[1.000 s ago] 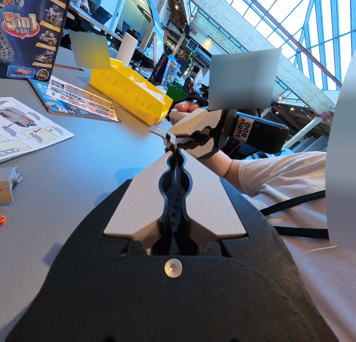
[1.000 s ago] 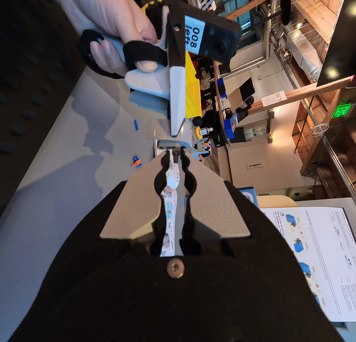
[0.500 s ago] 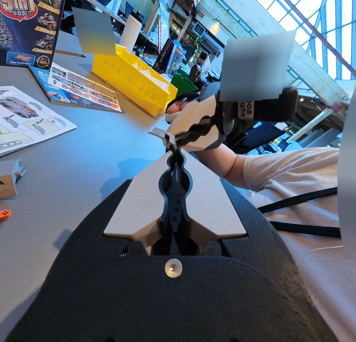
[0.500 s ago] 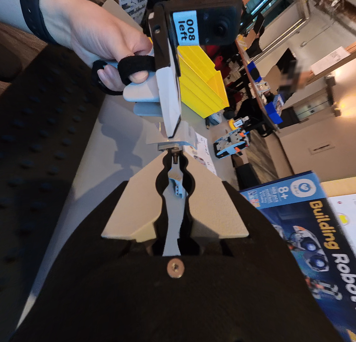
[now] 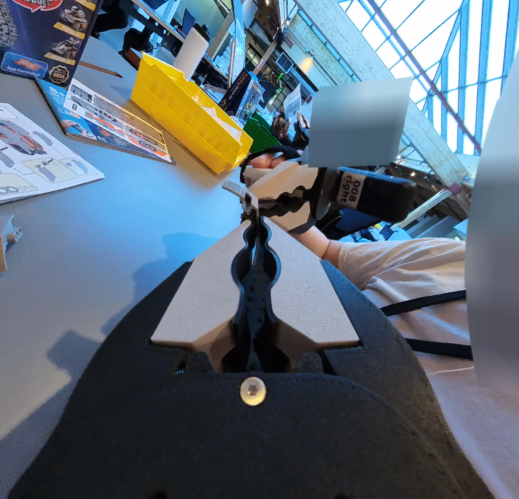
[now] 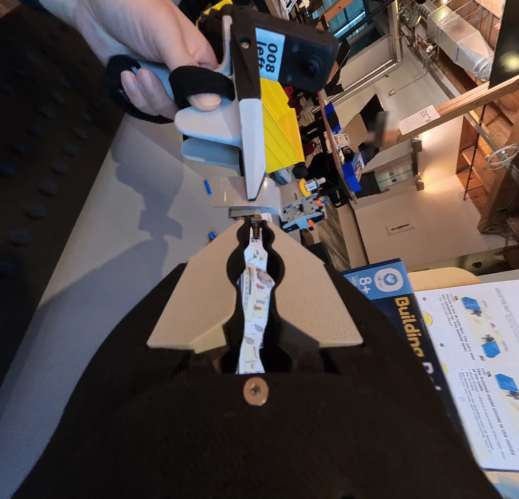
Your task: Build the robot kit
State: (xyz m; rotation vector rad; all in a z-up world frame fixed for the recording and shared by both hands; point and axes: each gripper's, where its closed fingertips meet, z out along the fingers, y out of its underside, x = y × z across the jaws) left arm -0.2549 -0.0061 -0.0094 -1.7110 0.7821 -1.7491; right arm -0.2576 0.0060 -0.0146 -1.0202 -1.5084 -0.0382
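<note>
My left gripper is shut on a thin grey curved panel, held up above the grey table. My right gripper is shut on a small dark pin that meets a grey bracket on the edge of the panel. The two grippers meet tip to tip, at right angles. The right gripper shows in the left wrist view, and the left gripper shows in the right wrist view, each held by a hand.
A yellow bin, a dark toy box, a booklet and an instruction sheet lie on the table's far side. A part-built model, blue pins and a blue box show beyond. A sleeve is at right. The tips of both grippers are at nearly the same place.
The right gripper tilted about the joined parts and swung back to nearly its first pose. Both grippers stayed shut, tips together at the grey panel.
</note>
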